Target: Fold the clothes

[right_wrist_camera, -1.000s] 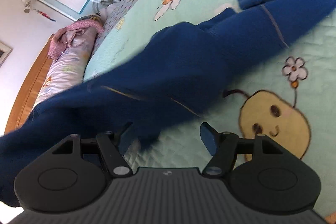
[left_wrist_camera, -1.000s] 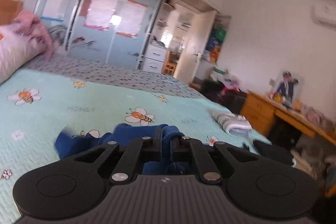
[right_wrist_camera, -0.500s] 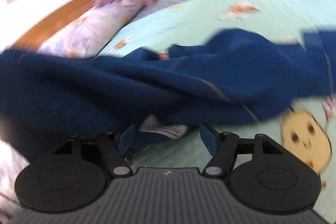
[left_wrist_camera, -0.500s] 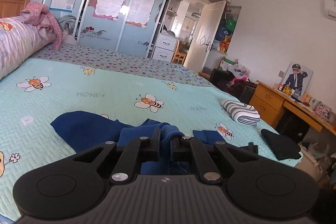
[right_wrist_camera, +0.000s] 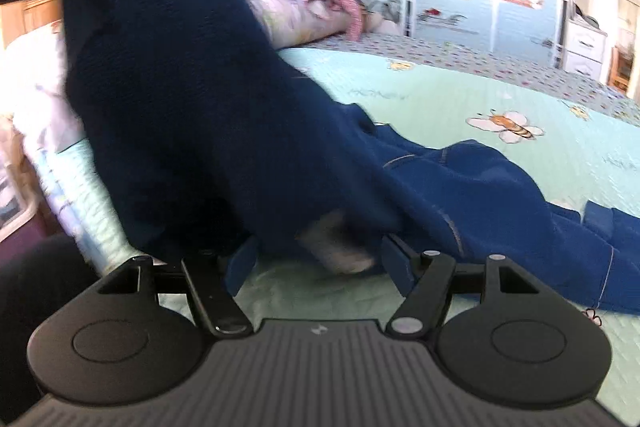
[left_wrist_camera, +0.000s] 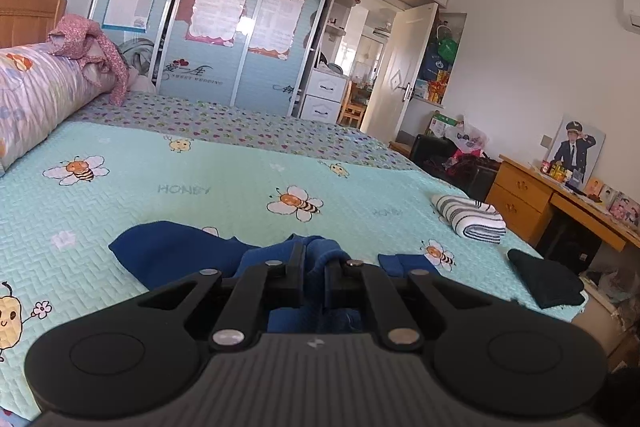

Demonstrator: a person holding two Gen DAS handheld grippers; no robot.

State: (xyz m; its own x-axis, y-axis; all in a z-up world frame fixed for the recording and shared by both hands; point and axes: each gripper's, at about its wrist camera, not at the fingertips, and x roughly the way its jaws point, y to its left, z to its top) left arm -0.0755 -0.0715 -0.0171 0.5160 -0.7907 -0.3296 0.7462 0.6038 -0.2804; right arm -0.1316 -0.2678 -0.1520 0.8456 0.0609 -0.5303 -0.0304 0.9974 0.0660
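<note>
Ahead of the left gripper (left_wrist_camera: 316, 267) the bed (left_wrist_camera: 224, 187) lay open: a wide bare stretch of bee-print quilt ran clear to the dotted far edge. On the left a long bolster (left_wrist_camera: 36, 99) with a pink cloth (left_wrist_camera: 92, 47) on top walled off that side. To the right, near the edge, a folded striped towel (left_wrist_camera: 468, 219) and a dark folded garment (left_wrist_camera: 544, 283) took up room, with a bare strip between them. The blue sweater (right_wrist_camera: 208, 99) hung as a curtain across the right gripper's (right_wrist_camera: 316, 263) left and centre, draped low just over its spread jaws. Bare quilt remained to the right, beyond the sweater's spread.
</note>
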